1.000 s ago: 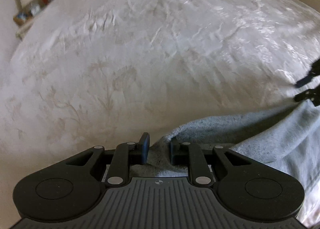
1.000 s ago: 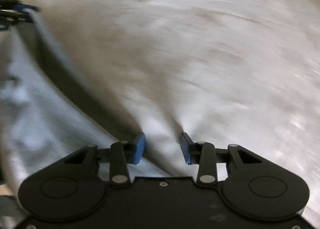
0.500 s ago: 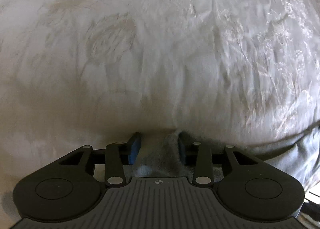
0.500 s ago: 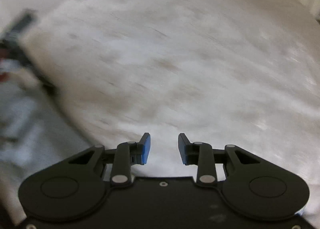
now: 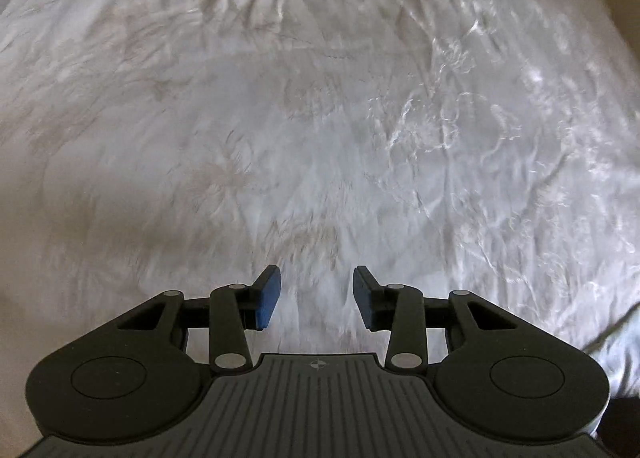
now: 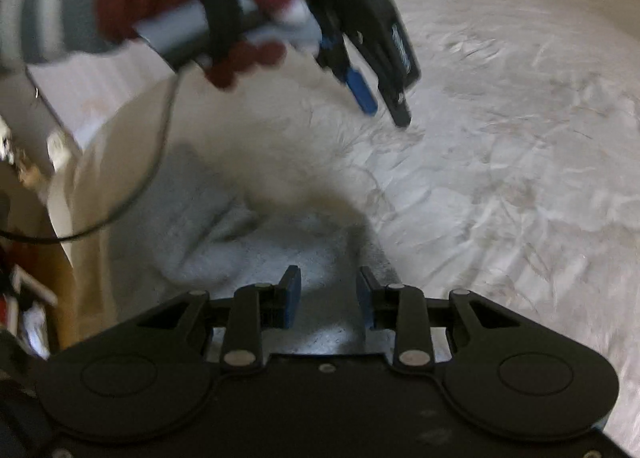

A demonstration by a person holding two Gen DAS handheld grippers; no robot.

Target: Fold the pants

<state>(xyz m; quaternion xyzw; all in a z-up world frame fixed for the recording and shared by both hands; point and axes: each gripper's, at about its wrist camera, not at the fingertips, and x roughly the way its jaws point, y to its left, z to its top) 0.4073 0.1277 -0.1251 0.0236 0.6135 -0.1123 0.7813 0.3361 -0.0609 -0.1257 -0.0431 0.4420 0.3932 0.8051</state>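
the right gripper (image 6: 328, 296) hangs with its blue pads spread and nothing between them. directly below and just beyond its fingertips lies the pants (image 6: 224, 230), a soft grey heap on the near left part of the bed (image 6: 520, 138), close to the bed's left edge. the bulk of the cloth spreads from under this gripper away to the left and a little farther off; its long axis seems to run left to right along the near edge, though blur and bunching make that only a guess.

the left gripper (image 5: 316, 296) is also spread and empty. in its own view it faces only bare wrinkled bedspread, with a sliver of grey cloth at the far right edge of the frame. seen from the right wrist camera, the left gripper hangs in the air above and beyond the heap, apart from it, carried by a red-gloved hand (image 6: 224, 18), its fingers pointing down and to the right toward the open sheet.

so the cloth lies below and behind the left gripper, and right under the right one. the right gripper is judged the nearer; the next grasp probably calls for a short drop from it, while the left must swing back toward the near left.
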